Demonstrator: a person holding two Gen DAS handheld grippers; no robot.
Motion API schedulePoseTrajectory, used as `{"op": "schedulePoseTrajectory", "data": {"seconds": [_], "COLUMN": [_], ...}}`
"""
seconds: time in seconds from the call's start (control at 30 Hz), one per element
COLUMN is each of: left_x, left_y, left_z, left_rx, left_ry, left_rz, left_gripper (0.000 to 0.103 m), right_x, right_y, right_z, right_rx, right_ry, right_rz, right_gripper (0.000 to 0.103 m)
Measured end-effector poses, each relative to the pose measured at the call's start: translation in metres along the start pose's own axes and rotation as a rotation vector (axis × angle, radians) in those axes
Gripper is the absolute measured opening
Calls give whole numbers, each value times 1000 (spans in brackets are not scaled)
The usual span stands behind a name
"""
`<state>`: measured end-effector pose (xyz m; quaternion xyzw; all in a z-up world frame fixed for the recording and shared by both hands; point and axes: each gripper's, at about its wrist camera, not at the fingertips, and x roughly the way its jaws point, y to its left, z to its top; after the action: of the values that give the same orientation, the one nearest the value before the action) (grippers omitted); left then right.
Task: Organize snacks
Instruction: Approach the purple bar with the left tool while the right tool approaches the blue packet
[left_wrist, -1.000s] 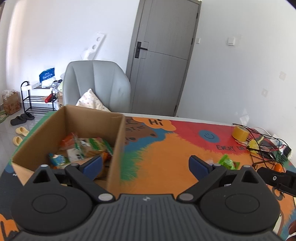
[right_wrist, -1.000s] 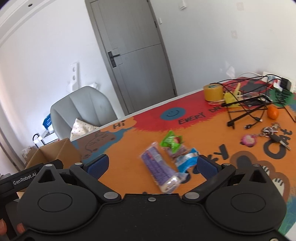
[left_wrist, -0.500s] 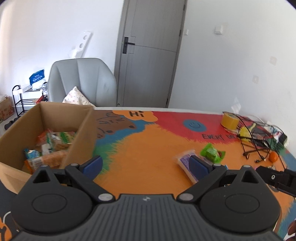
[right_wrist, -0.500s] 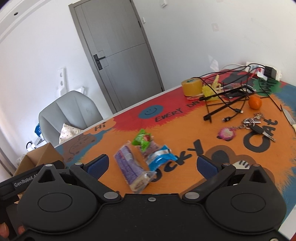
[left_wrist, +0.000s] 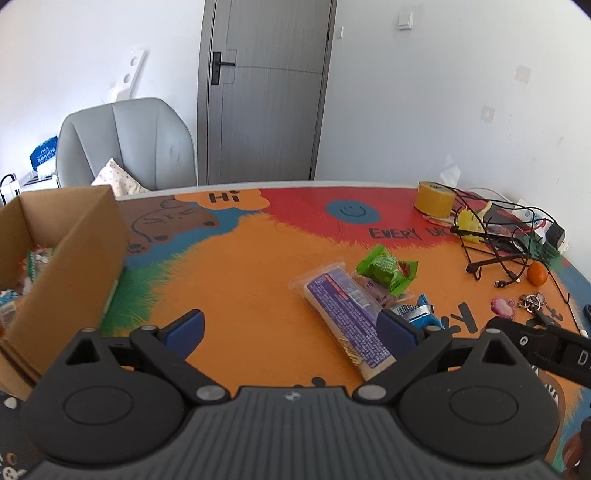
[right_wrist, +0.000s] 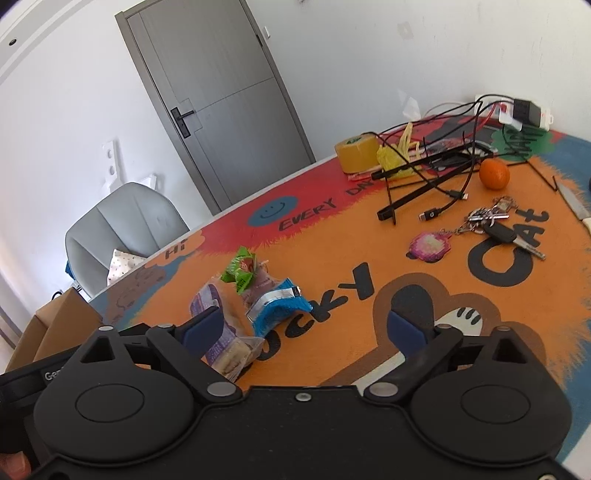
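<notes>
A purple snack packet lies on the colourful table mat, with a green packet, a brown packet and a blue packet beside it. They also show in the right wrist view: purple, green, blue. A cardboard box with several snacks inside stands at the left. My left gripper is open and empty, just before the purple packet. My right gripper is open and empty, with the snacks near its left finger.
A yellow tape roll, tangled black cables, an orange and keys lie at the right. A grey chair stands behind the table, before a grey door.
My left gripper has swung right, away from the box and toward the loose snacks. My right gripper has moved right and closer to the snacks. Both stayed open.
</notes>
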<state>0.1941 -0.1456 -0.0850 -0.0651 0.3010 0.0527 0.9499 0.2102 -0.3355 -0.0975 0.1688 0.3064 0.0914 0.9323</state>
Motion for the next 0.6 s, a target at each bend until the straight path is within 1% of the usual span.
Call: {"op": "schedulePoseTrajectory", "data": {"seconds": [0.2,0.37,0.6], "left_x": [18,37,67], "left_y": [-11,-24,-35], "left_z": [1,2,-3], "left_rx": [8,19,24], "left_ry": [16,43,82], "left_rz": [-6,-10,-8], "left_gripper": [99,99,99], "right_x": [18,28,41], "right_y": [-7,-15,-24], "right_z": [1,4,5], "right_rx": [16,30,55], "right_ry": [22,40,58], "right_rz": [29,42,38], "right_gripper": [82,78,77]}}
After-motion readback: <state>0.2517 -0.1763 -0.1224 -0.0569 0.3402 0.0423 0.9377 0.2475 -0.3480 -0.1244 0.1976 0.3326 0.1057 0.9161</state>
